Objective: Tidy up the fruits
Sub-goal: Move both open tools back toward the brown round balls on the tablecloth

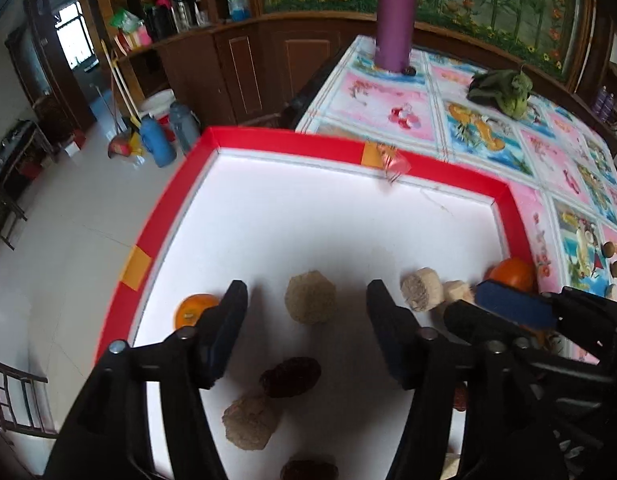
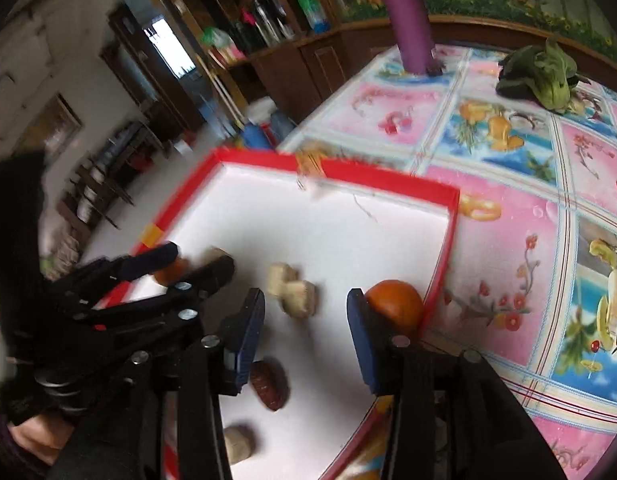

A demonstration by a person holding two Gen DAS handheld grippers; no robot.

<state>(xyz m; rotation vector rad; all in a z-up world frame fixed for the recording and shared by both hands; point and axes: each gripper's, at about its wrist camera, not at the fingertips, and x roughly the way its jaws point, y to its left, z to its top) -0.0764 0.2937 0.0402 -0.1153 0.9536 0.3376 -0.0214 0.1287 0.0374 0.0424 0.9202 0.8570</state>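
Note:
A red-rimmed white tray (image 1: 268, 136) (image 2: 388, 184) lies on the table. In it are two oranges (image 1: 194, 310) (image 1: 514, 274), several beige rounds (image 1: 310, 296) (image 1: 420, 288) and dark red dates (image 1: 292, 376). My left gripper (image 1: 304, 320) is open and empty above the tray, with a beige round between its fingers' line of sight. My right gripper (image 2: 306, 332) is open and empty over the tray; its right finger (image 2: 362, 340) is next to an orange (image 2: 396, 306) in the tray's right corner. A date (image 2: 268, 384) and beige rounds (image 2: 294, 290) lie below it.
A purple cylinder (image 1: 396, 16) and a green leafy vegetable (image 1: 504, 90) stand on the flowered tablecloth (image 1: 508, 140) beyond the tray. Small brown fruits (image 1: 616, 260) lie on the cloth at the right. The table's left edge drops to a tiled floor with thermoses (image 1: 156, 140).

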